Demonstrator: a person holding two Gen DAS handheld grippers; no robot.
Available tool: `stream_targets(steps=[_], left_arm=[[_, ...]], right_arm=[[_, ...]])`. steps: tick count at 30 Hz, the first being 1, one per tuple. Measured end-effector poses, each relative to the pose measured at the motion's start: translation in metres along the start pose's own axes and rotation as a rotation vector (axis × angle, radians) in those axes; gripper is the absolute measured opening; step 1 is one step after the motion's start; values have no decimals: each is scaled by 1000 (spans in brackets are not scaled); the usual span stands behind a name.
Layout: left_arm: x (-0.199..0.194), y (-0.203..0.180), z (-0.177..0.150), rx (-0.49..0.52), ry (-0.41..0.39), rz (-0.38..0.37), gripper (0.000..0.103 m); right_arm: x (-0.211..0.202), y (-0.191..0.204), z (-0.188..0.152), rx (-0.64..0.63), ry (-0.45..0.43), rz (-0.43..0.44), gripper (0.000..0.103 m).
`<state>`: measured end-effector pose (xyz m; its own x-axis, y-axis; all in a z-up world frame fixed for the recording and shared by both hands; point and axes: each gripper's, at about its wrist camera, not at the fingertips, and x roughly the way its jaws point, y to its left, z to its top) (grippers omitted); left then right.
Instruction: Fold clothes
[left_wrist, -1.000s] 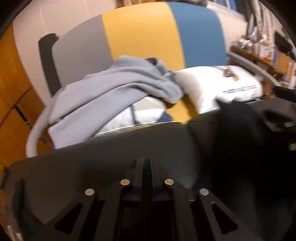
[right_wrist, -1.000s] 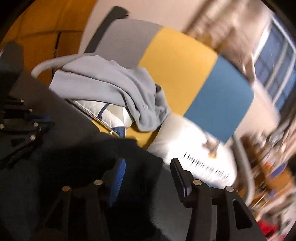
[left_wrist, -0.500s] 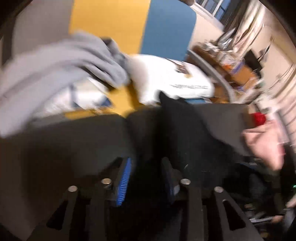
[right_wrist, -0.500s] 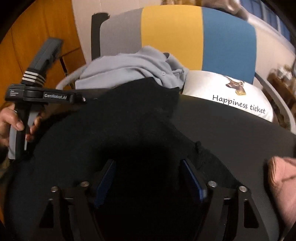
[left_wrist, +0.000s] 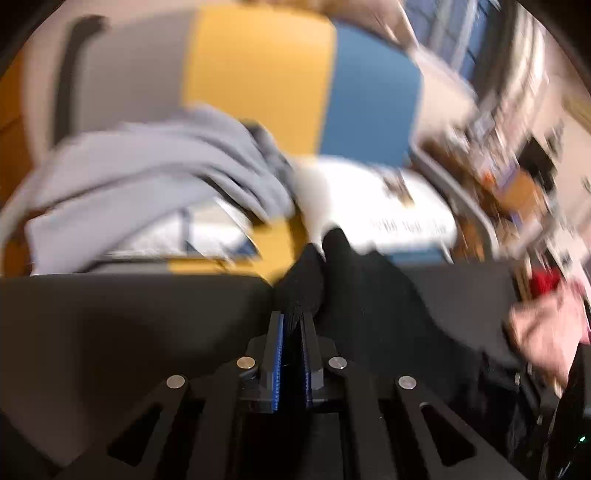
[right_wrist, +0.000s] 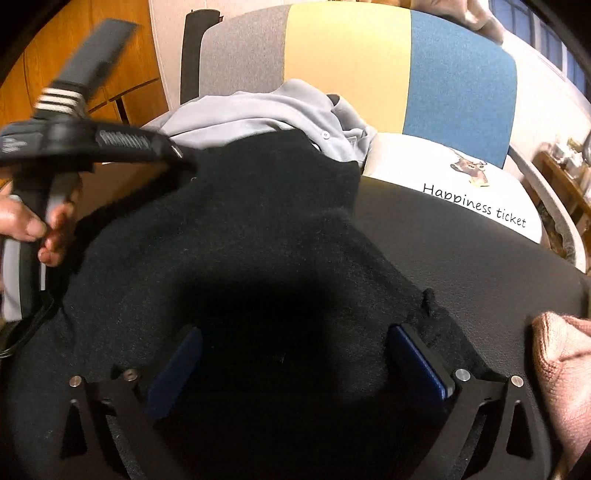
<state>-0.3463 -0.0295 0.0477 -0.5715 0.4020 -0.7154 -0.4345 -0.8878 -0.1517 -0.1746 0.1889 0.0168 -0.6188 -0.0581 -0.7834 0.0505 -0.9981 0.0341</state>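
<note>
One black garment (right_wrist: 258, 236) lies unfolded mid-frame; left gripper (left_wrist: 291, 332) fingers closing on its edge, right gripper (right_wrist: 295, 365) fingers opening, gripping nothing.

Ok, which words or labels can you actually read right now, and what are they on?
"Happiness ticket": black script on the white pillow, under a deer head print.
White lettering on the left gripper body, seen from the right wrist: too blurred to read.
The pillow print in the left wrist view: blurred, unreadable.

A sweater (right_wrist: 258, 229) lies on the surface (right_wrist: 480, 258), mid-frame. Behind it, upper frame, a shirt (right_wrist: 258, 110) and a pillow (right_wrist: 461, 177) rest on a chair (right_wrist: 351, 62), shirt left of pillow.
</note>
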Motion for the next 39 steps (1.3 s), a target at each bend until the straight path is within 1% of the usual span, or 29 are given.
stream_targets(steps=[1,2,3,4,5,6,7,10,11,13,14,15,16,18,19,20,22,23,26,28,30,31,34,35,36,37,39], left_arm=[[-6,3,-2,-1,-36,41,8],[-3,5,-4,11,-17,74,12],[4,11,-6,-6,17,85,13],[11,19,-8,-29,54,93,18],[18,26,-10,-51,90,101,19],[13,38,-13,-107,83,89,19],[5,51,-16,-170,67,73,22],[-40,80,-34,-269,-38,28,26],[-49,82,-43,-261,-50,35,28],[-67,83,-64,-232,-65,58,28],[-75,84,-74,-217,-73,69,29],[-84,84,-84,-202,-80,80,30],[-84,83,-94,-175,-59,93,30],[-81,78,-114,-117,-8,118,30],[-78,79,-120,-113,13,133,31],[-76,80,-125,-114,33,148,34],[-74,92,-122,-141,42,235,37],[-73,98,-120,-156,45,281,37],[-77,123,-111,-227,42,313,37],[-77,136,-109,-271,41,322,39],[-78,138,-111,-276,39,322,39],[-76,137,-110,-267,45,336,40],[-76,134,-107,-255,65,390,45],[-79,135,-108,-261,68,409,45],[-86,136,-111,-280,63,416,45],[-95,137,-114,-301,55,419,45],[-113,136,-120,-340,24,421,43]], right_arm=[[-1,0,0,0,1,-2,103],[-1,1,0,-2,2,-4,103],[-1,1,0,-3,3,-5,103],[-1,1,0,-3,2,-6,103],[-1,1,1,-3,2,-6,103],[-1,1,1,-4,2,-7,103],[-2,2,0,-4,2,-10,103],[-2,2,0,-6,2,-15,103],[-2,2,0,-4,0,-17,103],[-7,4,1,0,-11,-40,102],[-10,5,3,3,-26,-38,98],[-15,7,4,14,-49,-27,97],[-19,10,7,23,-69,-13,97],[-18,20,13,19,-77,20,97],[-14,27,15,5,-69,26,97],[-8,32,16,-6,-55,26,97],[7,37,17,-21,-14,-1,97],[15,35,17,-12,10,-28,100],[23,19,21,60,16,-75,103],[26,12,23,90,9,-76,103],[26,16,24,74,9,-92,103],[25,16,24,74,7,-92,103],[12,14,20,106,1,-76,102],[0,14,17,119,-22,-71,101],[-14,12,11,136,-57,-55,101],[-35,11,0,163,-89,-21,101],[-75,8,-26,210,-138,39,101]])
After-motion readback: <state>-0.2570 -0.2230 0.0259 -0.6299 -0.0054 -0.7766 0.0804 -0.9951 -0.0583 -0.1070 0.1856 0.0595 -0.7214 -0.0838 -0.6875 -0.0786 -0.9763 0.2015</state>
